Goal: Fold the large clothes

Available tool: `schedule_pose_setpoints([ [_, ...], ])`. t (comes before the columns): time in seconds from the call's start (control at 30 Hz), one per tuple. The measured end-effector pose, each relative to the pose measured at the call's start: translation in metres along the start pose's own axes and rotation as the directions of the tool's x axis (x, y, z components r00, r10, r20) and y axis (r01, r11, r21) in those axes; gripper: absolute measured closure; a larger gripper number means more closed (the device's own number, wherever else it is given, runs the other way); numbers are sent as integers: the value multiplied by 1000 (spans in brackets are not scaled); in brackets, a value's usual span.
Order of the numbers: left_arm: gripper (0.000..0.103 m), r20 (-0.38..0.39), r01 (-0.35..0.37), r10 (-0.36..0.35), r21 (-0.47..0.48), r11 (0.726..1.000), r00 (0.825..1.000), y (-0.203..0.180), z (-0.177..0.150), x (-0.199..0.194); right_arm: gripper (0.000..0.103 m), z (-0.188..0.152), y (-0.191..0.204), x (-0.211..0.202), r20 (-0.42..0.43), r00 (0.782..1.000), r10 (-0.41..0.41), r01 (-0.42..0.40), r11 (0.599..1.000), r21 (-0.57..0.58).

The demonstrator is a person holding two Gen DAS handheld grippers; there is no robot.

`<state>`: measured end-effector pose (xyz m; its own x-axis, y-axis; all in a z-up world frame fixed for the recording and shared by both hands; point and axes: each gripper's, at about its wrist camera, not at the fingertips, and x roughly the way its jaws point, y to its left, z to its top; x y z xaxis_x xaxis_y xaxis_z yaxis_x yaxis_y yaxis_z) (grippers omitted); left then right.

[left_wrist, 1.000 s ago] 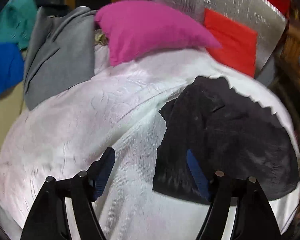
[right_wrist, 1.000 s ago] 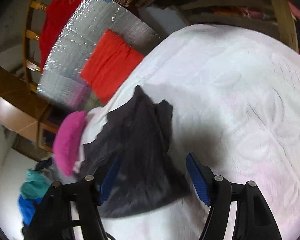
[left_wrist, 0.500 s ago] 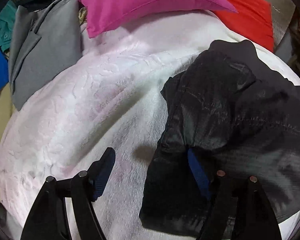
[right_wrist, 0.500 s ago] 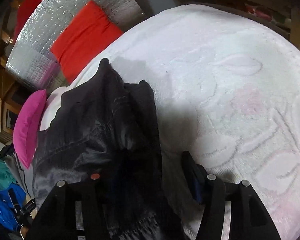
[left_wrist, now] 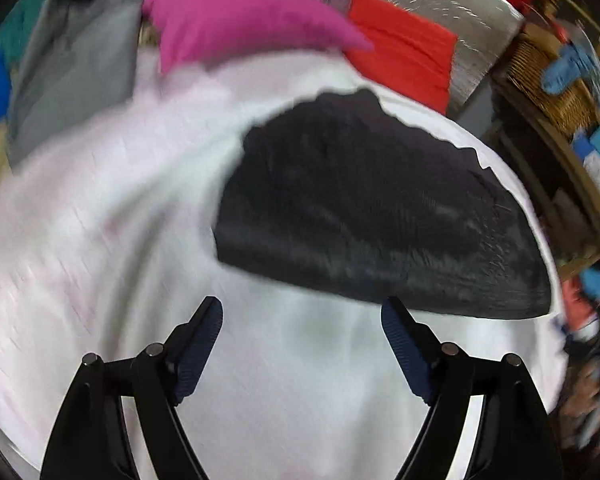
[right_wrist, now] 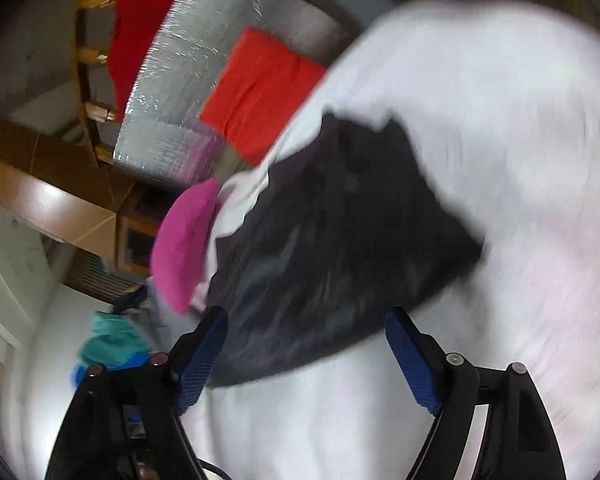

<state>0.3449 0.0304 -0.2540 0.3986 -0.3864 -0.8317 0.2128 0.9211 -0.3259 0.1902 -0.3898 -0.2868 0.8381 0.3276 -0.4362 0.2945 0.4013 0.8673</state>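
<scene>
A black garment (left_wrist: pixel 364 208) lies folded into a compact wedge on a white embossed bedspread (left_wrist: pixel 120 208). It also shows in the right wrist view (right_wrist: pixel 332 240). My left gripper (left_wrist: pixel 302 344) is open and empty, above the spread just short of the garment's near edge. My right gripper (right_wrist: pixel 306 346) is open and empty, its blue-padded fingers (right_wrist: pixel 408 360) either side of the garment's near edge without touching it. Both views are blurred by motion.
A pink pillow (left_wrist: pixel 236 12) and a grey garment (left_wrist: pixel 72 72) lie at the head of the bed. A folded red cloth (left_wrist: pixel 404 48) rests on a silver foil mat (left_wrist: pixel 440 4). Teal and blue clothes (right_wrist: pixel 112 344) lie beside the bed. A wicker basket (left_wrist: pixel 552 92) stands right.
Both grippers have pulled back and up from the black garment. Half a second ago they were low over its near edge; now they are clear of it and it lies flatter.
</scene>
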Motion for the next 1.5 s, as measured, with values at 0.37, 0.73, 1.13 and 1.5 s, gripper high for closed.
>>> schedule_pose_setpoints([
  [0.37, 21, 34, 118, -113, -357, 927, 993, 41, 26, 52, 19, 31, -43, 64, 36, 998, 47, -52, 984, 169],
  [0.73, 15, 82, 92, -62, -443, 892, 995, 28, 57, 92, 22, 62, -32, 89, 155, 988, -18, -1, 993, 122],
  [1.13, 72, 97, 8, 33, -400, 916, 995, 20, 43, 48, 65, 36, -13, 50, 178, 981, -82, 83, 997, 2],
  [1.5, 40, 61, -86, 115, -362, 928, 991, 27, -48, 16, 46, -5, -58, 1, 55, 994, -94, 92, 995, 31],
])
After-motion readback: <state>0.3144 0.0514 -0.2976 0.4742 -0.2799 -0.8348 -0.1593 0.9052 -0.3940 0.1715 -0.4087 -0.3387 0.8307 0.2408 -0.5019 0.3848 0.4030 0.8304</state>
